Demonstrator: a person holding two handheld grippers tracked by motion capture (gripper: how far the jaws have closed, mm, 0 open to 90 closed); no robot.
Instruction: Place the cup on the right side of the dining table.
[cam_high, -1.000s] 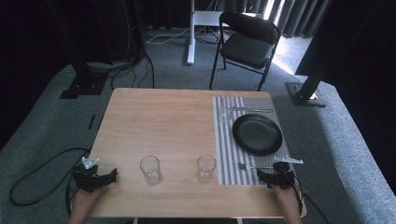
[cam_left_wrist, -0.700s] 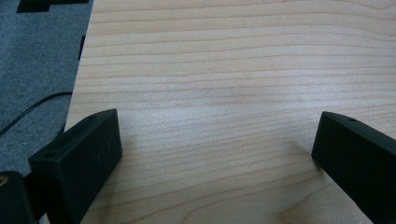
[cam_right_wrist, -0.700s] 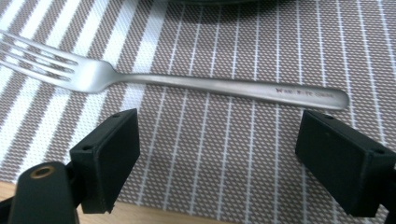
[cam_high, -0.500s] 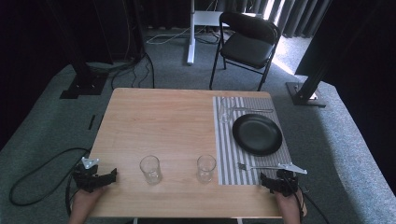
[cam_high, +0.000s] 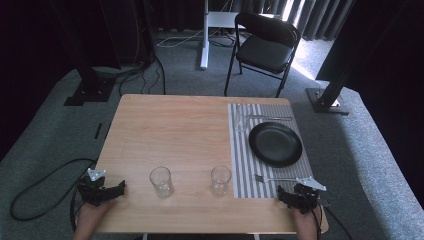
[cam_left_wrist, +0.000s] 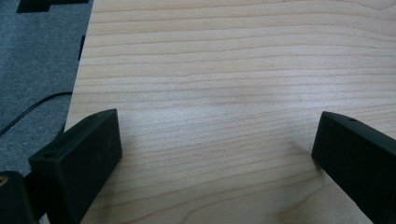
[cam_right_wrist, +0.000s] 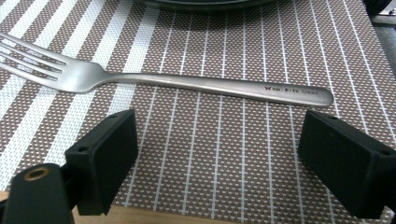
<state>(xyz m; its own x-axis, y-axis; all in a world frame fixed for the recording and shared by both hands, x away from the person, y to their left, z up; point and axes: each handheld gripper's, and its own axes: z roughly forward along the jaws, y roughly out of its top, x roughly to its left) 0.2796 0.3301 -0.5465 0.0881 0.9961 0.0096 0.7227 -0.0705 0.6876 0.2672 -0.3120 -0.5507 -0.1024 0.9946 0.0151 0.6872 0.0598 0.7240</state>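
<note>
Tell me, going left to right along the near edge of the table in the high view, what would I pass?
Left gripper → glass → second glass → fork on the striped placemat → right gripper.

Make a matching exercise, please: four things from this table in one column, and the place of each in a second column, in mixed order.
Things:
1. plate
2. fork
3. left gripper
4. glass

Places:
A. on bare wood, just left of the mat
B. on the striped mat, at its middle
C. at the table's near left corner
D. on the mat, in front of the right gripper

Pairs: 1-B, 2-D, 3-C, 4-A
</note>
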